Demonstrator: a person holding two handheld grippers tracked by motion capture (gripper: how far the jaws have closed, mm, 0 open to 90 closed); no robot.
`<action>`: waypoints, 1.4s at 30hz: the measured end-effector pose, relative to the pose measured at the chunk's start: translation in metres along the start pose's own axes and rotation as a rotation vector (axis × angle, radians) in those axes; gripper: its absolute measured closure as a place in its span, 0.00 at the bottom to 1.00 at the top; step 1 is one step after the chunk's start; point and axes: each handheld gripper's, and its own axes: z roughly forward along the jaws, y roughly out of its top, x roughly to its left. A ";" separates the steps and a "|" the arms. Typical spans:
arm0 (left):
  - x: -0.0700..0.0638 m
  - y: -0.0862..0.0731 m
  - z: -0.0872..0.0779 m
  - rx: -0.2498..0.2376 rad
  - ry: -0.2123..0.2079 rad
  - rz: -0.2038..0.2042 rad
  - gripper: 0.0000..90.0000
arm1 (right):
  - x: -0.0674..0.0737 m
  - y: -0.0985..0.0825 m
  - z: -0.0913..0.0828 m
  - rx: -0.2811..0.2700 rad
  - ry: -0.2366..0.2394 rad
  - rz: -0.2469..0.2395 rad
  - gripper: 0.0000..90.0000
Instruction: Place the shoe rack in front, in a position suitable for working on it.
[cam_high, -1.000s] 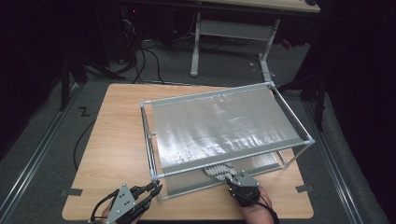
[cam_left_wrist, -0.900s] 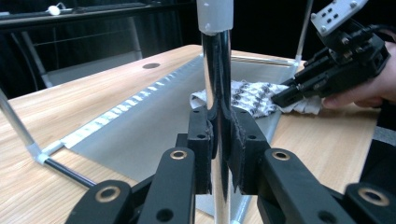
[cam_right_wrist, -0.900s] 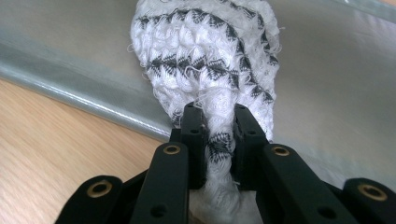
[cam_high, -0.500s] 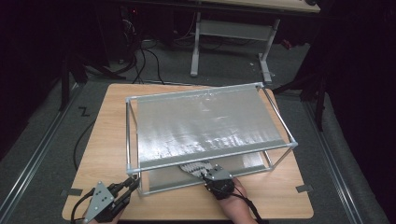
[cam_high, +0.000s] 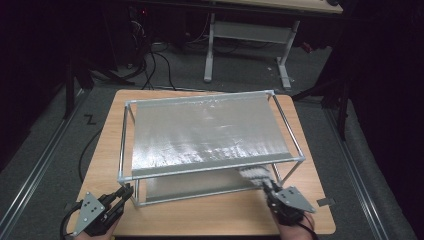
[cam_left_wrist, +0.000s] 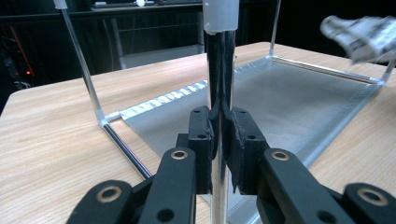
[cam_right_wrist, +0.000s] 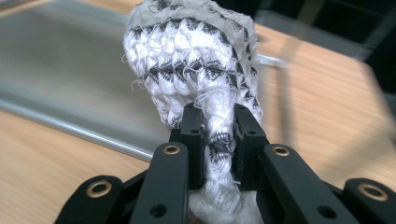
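A metal-tube rack (cam_high: 123, 150) with two silver fabric shelves stands on the wooden table (cam_high: 210, 215). My left gripper (cam_high: 126, 192) is shut on the rack's front-left upright post (cam_high: 134, 192); in the left gripper view the pads of this gripper (cam_left_wrist: 220, 140) clamp the shiny post (cam_left_wrist: 220, 70). My right gripper (cam_high: 267, 189) is shut on a white and black knitted cloth (cam_high: 254, 175) at the rack's front right, level with the lower shelf. In the right gripper view the cloth (cam_right_wrist: 196, 60) bulges above my right gripper (cam_right_wrist: 219, 135), with the lower shelf (cam_right_wrist: 70, 56) behind it.
The rack covers most of the table, leaving a bare strip of wood along the front edge (cam_high: 200, 231). From the left gripper view the cloth (cam_left_wrist: 362, 32) hangs at the far right. Another table's legs (cam_high: 210, 45) and cables (cam_high: 150, 65) stand on the floor behind.
The rack has swung and slid left and now sits square on the table. My left gripper went left with the post. My right gripper, still holding the cloth, went left and then back right.
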 end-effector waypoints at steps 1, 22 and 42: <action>0.000 0.000 0.000 0.000 0.000 0.000 0.89 | 0.000 0.000 0.000 0.000 0.000 0.000 0.87; -0.002 -0.001 0.000 -0.004 -0.012 0.024 0.89 | -0.050 -0.026 0.018 0.144 -0.171 0.072 0.86; -0.002 -0.001 0.000 -0.009 -0.019 0.025 0.89 | -0.054 0.001 -0.003 -0.018 -0.206 0.116 0.86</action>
